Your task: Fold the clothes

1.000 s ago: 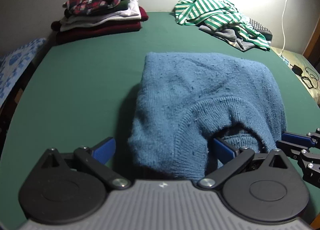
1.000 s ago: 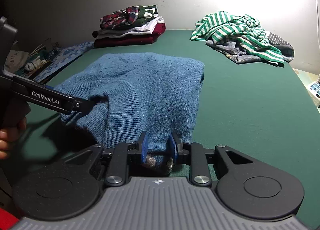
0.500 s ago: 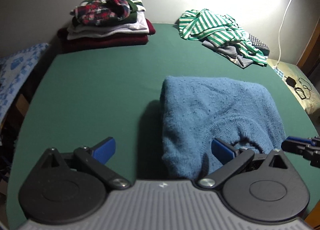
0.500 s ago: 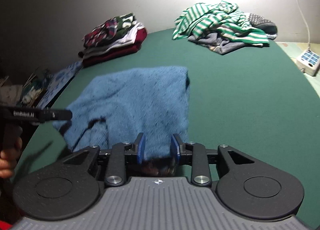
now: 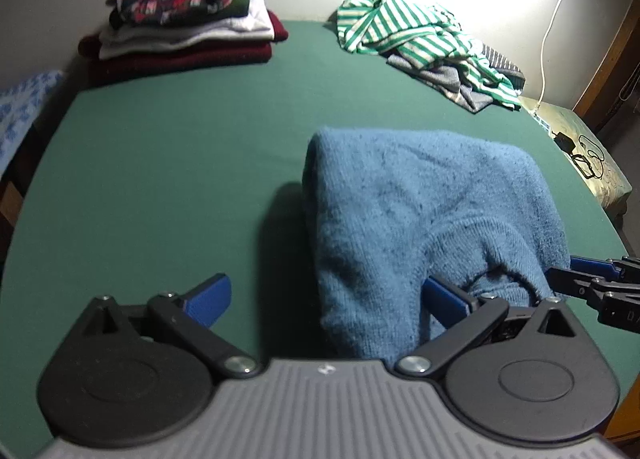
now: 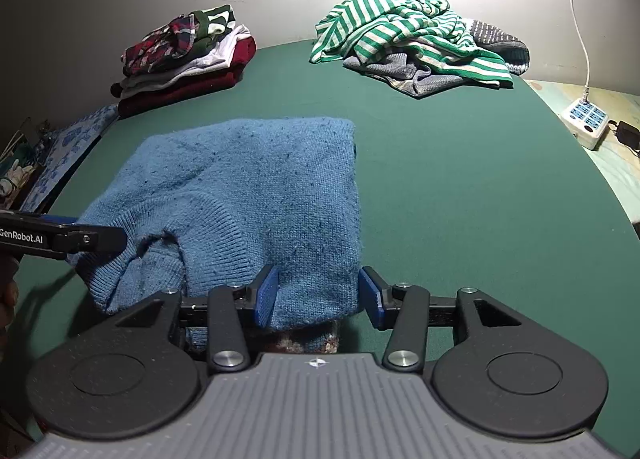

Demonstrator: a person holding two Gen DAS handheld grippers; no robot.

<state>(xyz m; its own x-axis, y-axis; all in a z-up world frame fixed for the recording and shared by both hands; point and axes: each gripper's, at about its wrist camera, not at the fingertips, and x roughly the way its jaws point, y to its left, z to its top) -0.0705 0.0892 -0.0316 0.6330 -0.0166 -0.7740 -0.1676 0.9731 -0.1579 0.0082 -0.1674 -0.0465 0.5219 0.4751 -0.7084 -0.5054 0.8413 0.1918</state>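
A smooth green counter fills both views, matte and flat; no containers stand on it, only cloth. Largest on it is the blue sweater, a soft, slightly pilled knit folded into a thick rectangle at the near middle, its ribbed hem curving across the near end. At the far right lies a loose heap of unfolded clothes, a green-and-white striped top crumpled over grey knits; at the far left a stack of folded clothes, dark red at the bottom, white above, plaid on top. A white power strip sits off the counter's right edge. The right gripper has just been opening its jaws; they stand partly apart astride the sweater's near right corner, the left pad against the knit, the right pad clear. The left gripper is spread wide, holding nothing; the sweater's near left edge lies between its jaws, its right pad just touching the knit.
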